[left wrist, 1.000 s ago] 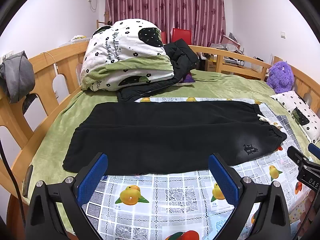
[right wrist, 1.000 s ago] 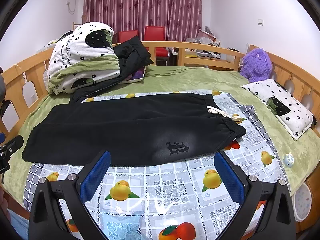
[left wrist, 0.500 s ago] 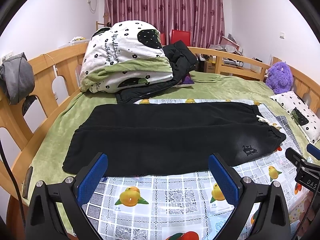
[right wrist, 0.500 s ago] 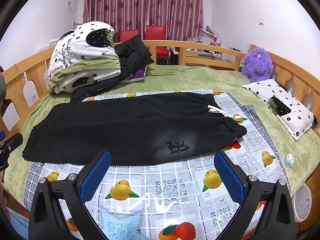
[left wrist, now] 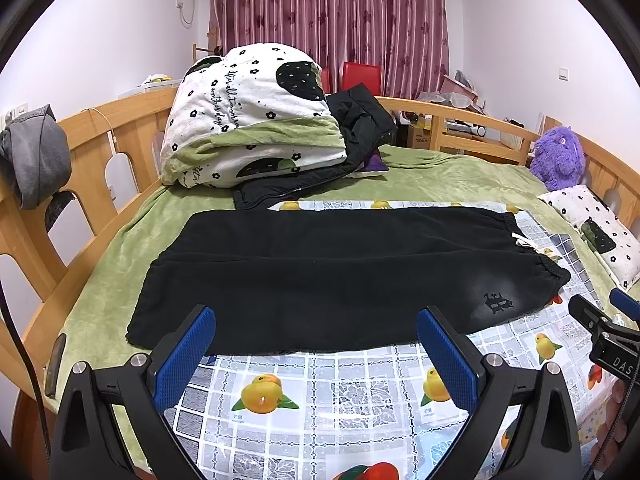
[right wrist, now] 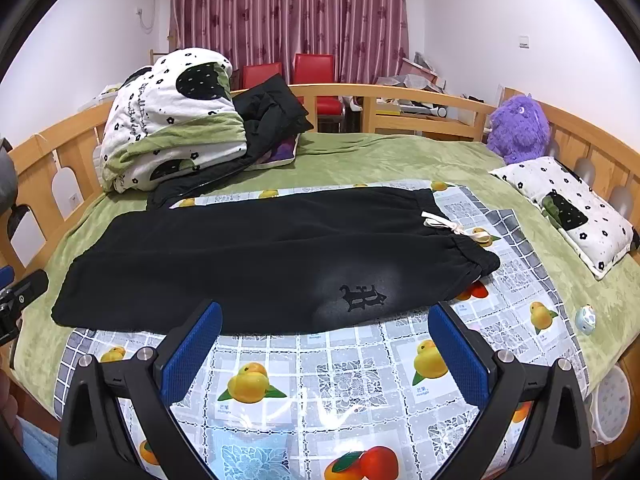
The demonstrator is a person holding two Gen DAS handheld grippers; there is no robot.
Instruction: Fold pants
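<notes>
In the left wrist view, going from the left edge, a grey garment [left wrist: 34,156] hangs over the wooden bed rail [left wrist: 80,148] at the upper left, and it sits a little lower in the frame than a second ago, as does the rolled quilt [left wrist: 256,116] right of it; the whole scene has slid slightly downward and closer, which speaks for a small tilt or advance of the camera and no change on the bed itself. The black pants [left wrist: 344,272] lie flat and unfolded across the middle of the frame, legs to the left on the green blanket [left wrist: 132,236], waistband to the right on the fruit-print mat [left wrist: 344,392], in the same lie as before. The left gripper [left wrist: 316,352] hovers at the lower centre with its jaws spread wide and nothing between them, its blue pads [left wrist: 186,356] overlapping the near hem of the pants in the picture, though contact cannot be told. At the far right the purple plush toy [left wrist: 560,160] sits by the rail. In the right wrist view the pants [right wrist: 256,264] again fill the centre, white drawstring [right wrist: 444,224] at the right, and the right gripper [right wrist: 326,354] hangs at the lower centre, jaws likewise wide and empty, little changed from half a second ago. A patterned pillow [right wrist: 568,208] lies at the right.
</notes>
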